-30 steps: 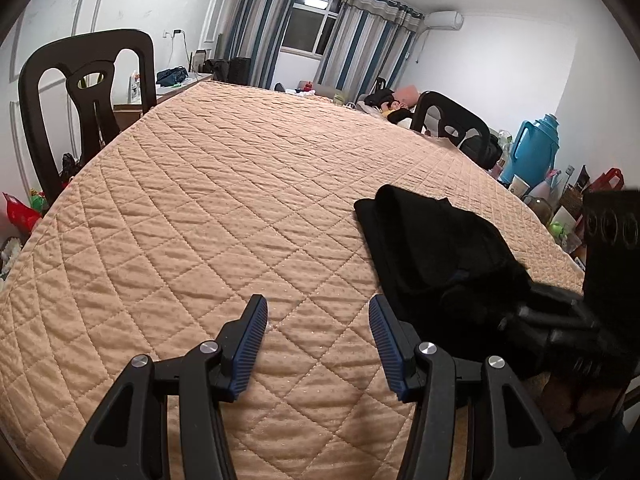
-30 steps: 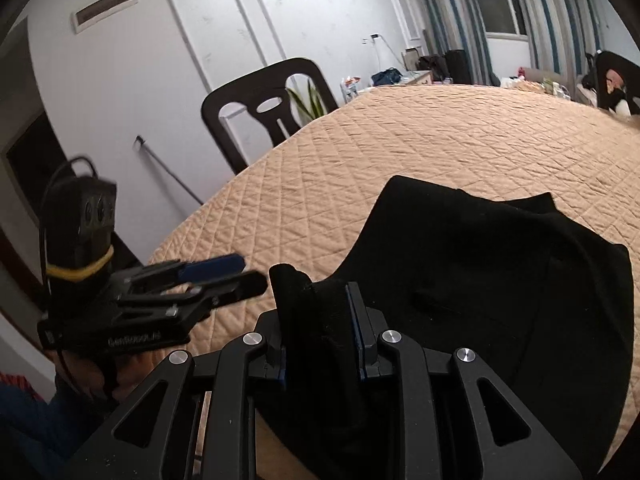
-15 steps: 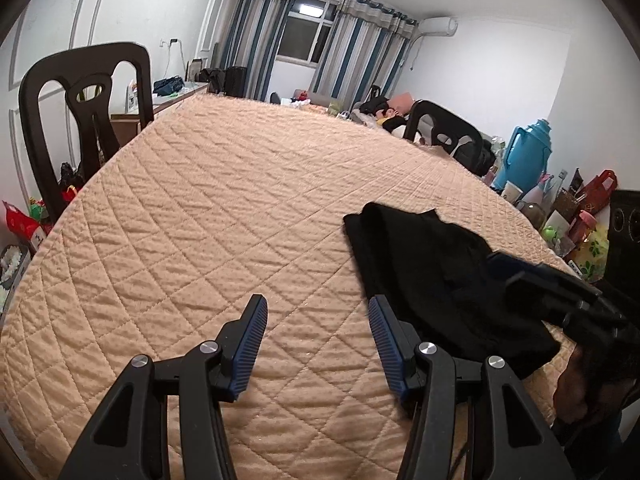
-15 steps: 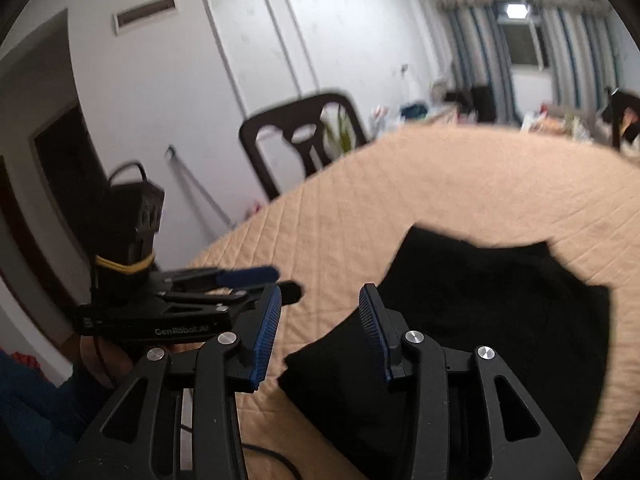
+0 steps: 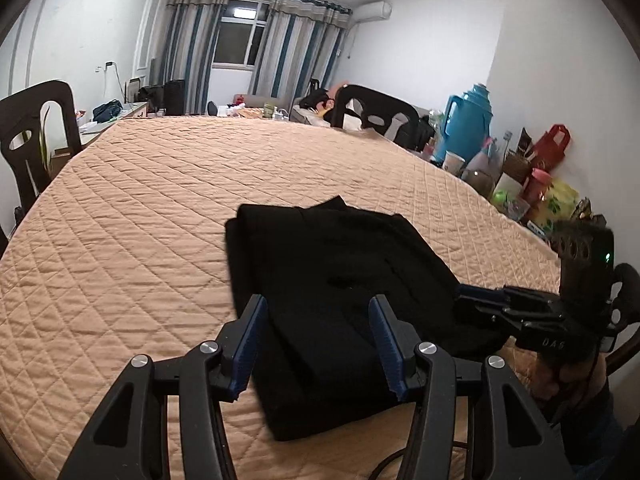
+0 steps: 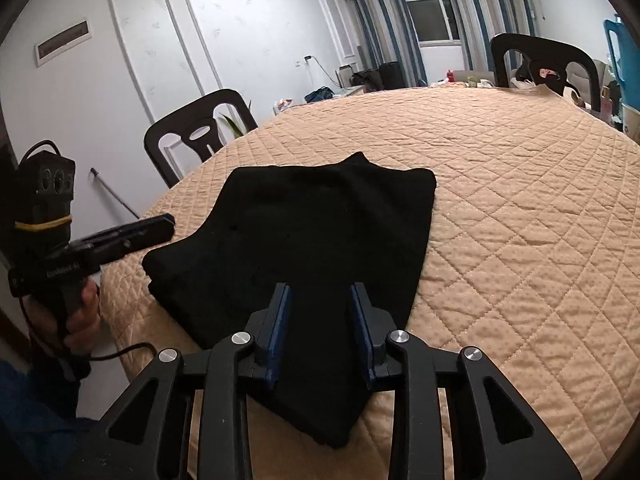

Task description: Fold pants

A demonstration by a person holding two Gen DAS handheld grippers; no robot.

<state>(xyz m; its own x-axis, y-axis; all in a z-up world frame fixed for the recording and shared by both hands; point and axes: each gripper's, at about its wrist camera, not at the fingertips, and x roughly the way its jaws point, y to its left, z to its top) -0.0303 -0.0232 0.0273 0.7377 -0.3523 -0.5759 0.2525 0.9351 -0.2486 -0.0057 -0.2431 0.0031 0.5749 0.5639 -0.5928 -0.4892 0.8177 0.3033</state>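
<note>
Black pants [image 5: 340,280] lie folded into a flat stack near the front edge of the tan quilted table cover [image 5: 160,220]. My left gripper [image 5: 318,344] is open and hovers over the stack's near left corner, its blue pads clear of the cloth. In the right wrist view the pants [image 6: 300,232] fill the middle. My right gripper [image 6: 320,320] hangs over their near edge; its jaws are closing, the pads press on nothing, and the cloth lies below the gap. Each view shows the other gripper: the right one [image 5: 520,312], the left one [image 6: 132,236].
Black chairs stand at the table's left [image 5: 36,128] and far right [image 5: 376,112]. A blue thermos jug [image 5: 468,124], cups and bags crowd the floor along the right wall. A person's hand [image 6: 80,316] holds the left gripper's handle. A cable trails below it.
My right gripper let go of the bunched black cloth and drew back; the pants now lie flat. My left gripper swung right, from bare quilt to over the pants.
</note>
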